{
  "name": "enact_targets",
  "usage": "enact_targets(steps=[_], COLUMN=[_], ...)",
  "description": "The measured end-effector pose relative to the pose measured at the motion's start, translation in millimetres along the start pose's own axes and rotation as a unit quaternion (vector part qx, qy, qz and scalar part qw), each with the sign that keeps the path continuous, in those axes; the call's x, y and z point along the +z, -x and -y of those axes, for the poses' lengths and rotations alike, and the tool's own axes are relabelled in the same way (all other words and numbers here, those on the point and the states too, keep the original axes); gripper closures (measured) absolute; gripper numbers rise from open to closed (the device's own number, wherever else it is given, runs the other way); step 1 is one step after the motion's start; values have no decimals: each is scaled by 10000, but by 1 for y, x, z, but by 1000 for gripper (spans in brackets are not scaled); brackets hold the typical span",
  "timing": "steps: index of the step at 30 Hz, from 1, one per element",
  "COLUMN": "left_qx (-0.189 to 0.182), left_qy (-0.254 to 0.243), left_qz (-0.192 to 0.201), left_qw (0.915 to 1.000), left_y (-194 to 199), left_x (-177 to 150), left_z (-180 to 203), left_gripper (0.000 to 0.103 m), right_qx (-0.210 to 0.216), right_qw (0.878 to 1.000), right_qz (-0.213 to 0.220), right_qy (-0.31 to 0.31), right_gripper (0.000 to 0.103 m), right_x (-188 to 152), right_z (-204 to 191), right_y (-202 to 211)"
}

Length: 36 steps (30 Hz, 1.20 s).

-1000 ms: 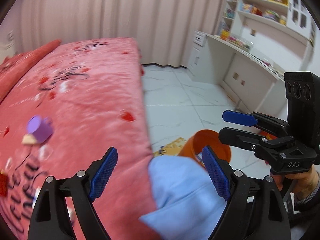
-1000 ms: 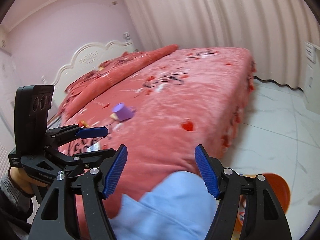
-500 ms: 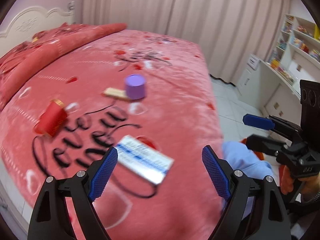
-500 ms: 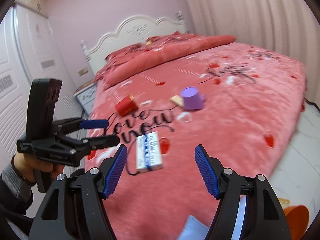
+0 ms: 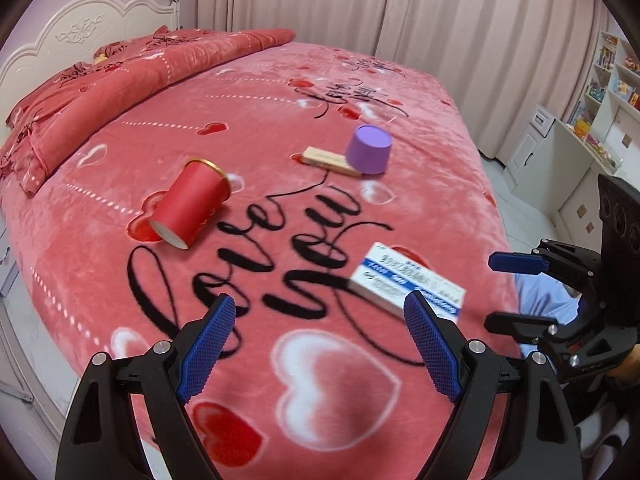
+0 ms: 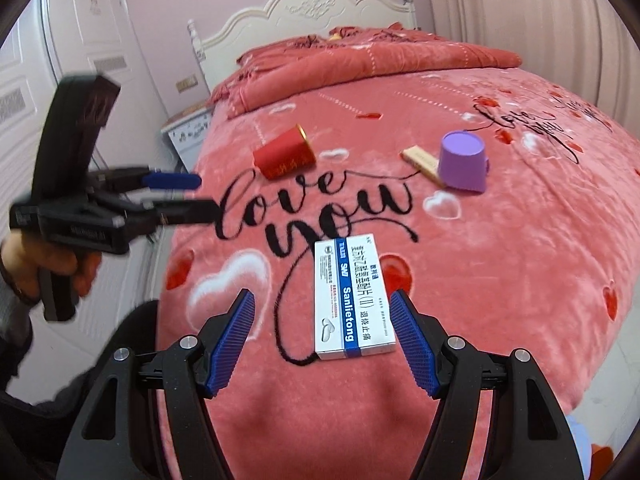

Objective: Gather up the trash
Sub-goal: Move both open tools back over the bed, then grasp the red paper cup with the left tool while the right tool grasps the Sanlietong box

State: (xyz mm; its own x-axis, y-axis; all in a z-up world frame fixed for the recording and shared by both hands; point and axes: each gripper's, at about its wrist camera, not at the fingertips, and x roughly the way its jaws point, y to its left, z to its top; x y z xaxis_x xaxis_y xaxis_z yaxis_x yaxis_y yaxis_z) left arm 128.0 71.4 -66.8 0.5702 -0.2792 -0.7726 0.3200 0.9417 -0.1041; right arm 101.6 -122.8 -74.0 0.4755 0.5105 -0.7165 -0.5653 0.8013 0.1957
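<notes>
Trash items lie scattered on a pink bedspread [image 6: 520,264] printed with hearts and black "love you" script. Nearest is a white and blue medicine box [image 6: 352,298], lying flat on the blanket with its printed face up; in the right wrist view its near end sits between the spread blue pads of the right gripper [image 6: 322,346], closer to the right-hand pad, and no contact with either pad can be made out. In the left wrist view the same medicine box [image 5: 406,280] lies just beyond the right-hand pad of the left gripper [image 5: 320,354].

Farther back, a red cylindrical can [image 5: 190,204] with a gold rim lies on its side, left of centre. To the right and farther away, a purple cup [image 5: 368,149] stands upside down, and a thin tan bar [image 5: 330,160] lies flat on the blanket, its right end hidden behind the cup's base. The right wrist view shows the same three items: red cylindrical can [image 6: 285,153], purple cup [image 6: 463,161] and tan bar [image 6: 422,162].

Both grippers are spread wide and hold nothing. The left gripper hangs over the near part of the bed; the right wrist view shows it blurred at the left edge, gripped in a hand [image 6: 48,260].

At the far end of the bed are a folded red quilt [image 5: 132,76] and a white carved headboard [image 6: 320,12]. Pale curtains [image 5: 400,12] hang along the wall beyond, and white shelving [image 5: 608,80] stands at the far right.
</notes>
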Motion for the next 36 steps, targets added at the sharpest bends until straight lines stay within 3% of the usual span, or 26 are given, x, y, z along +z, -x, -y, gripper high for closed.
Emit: enact_targets(steps=[14, 16, 18, 24, 31, 36], left_qx=[-249, -228, -228, -260, -565, -785], left_qy=[-471, -524, -514, -696, -856, -837], left_qz=[-140, -154, -155, -125, -192, -334], left_qw=[9985, 9982, 9983, 9972, 9945, 9928], left_y=[-34, -39, -43, -56, -85, -110], left_x=[18, 23, 29, 48, 65, 71], left_z=[-42, -52, -63, -94, -121, -136], left_gripper=[17, 17, 17, 17, 17, 17], right_qx=[-305, -243, -241, -74, -12, 51], right_qw=[9971, 9964, 9961, 9973, 9986, 9984], right_qz=[-695, -805, -824, -689, -471, -465], right_qy=[113, 123, 218, 261, 260, 313], right_gripper=[33, 45, 46, 46, 46, 46], right_x=[-11, -12, -10, 21, 68, 84], right_z=[18, 16, 13, 9, 14, 17], right_y=[-70, -77, -81, -98, -122, -138])
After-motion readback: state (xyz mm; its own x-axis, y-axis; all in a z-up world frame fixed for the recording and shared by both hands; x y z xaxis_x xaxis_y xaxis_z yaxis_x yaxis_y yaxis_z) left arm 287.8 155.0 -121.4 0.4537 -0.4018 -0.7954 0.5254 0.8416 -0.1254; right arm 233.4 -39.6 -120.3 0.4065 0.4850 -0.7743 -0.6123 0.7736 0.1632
